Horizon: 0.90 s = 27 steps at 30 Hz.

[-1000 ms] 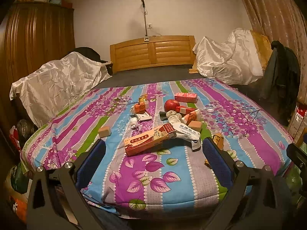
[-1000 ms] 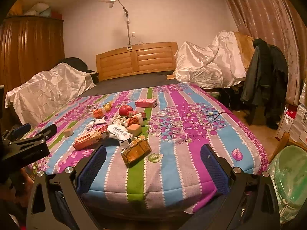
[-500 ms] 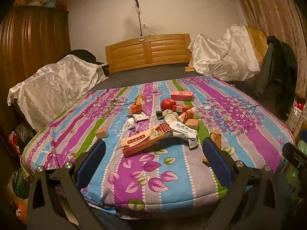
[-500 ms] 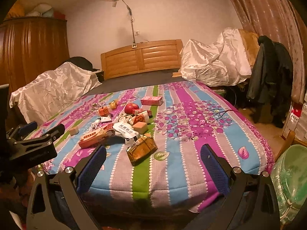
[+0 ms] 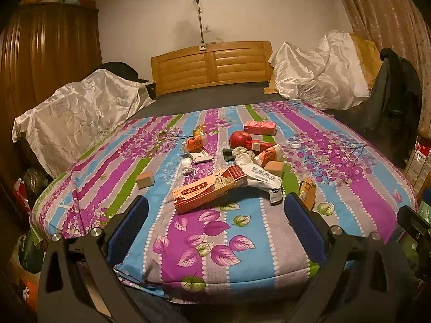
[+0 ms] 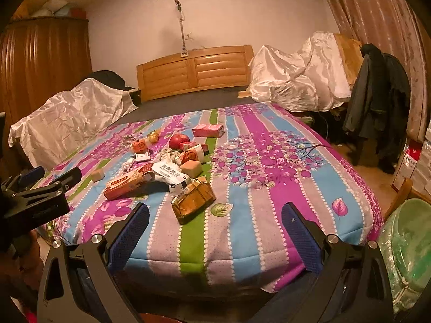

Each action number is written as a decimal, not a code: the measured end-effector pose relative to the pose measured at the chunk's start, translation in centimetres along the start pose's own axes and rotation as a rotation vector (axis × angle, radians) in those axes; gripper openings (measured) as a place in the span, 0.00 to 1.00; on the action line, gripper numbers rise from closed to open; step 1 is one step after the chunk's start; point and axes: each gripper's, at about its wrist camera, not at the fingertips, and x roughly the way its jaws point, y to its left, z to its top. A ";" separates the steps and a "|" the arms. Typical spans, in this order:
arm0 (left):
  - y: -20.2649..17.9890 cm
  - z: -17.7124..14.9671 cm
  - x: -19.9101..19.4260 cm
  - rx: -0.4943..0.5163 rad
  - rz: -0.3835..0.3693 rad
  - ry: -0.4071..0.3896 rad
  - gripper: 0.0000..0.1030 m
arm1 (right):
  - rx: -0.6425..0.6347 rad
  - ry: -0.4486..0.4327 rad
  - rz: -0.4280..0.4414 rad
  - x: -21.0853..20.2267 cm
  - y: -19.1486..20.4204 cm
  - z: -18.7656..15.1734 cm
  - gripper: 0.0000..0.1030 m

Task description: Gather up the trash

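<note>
Both claws hang just off the foot of the bed, spread wide and pinching nothing: the left claw (image 5: pixel 214 215) frames the near edge of the striped bedspread (image 5: pixel 204 245), and the right claw (image 6: pixel 214 222) does the same from further to the right. The step in hand looks like the approach; no piece of trash is touched yet.

Nearest the right claw, at about 11 o'clock from it, lies a crumpled brown wrapper (image 6: pixel 193 199), alone on the green stripe and the closest pick. At its 4 o'clock, off the bed's corner, stands a bin lined with a green bag (image 6: pixel 409 245), probably where the trash should go.

In the left view a long orange carton (image 5: pixel 208 189) lies at 12 o'clock just beyond the claw, tilted, with one end resting on a white printed packet (image 5: pixel 261 176). A small tan block (image 5: pixel 145 179) sits apart at 10 o'clock.

Further off the heap thickens: more small orange-and-white boxes, a crumpled grey-white wad (image 5: pixel 243 156), and a red apple (image 5: pixel 240 139) touching a red box. A pink box (image 5: pixel 260 127) lies beyond, at 1 o'clock. The wooden headboard (image 5: pixel 211 64) closes the far end.

The next move calls for choosing one item, likely the wrapper for the right claw or the carton for the left, then going forward and down over it. The carton is long, so gripping across its narrow width near the middle seems wisest. The apple may not be trash at all.
</note>
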 end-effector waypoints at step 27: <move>0.6 -0.6 2.5 -0.021 0.027 0.121 0.95 | 0.017 0.089 -0.019 2.3 -0.4 -0.3 0.95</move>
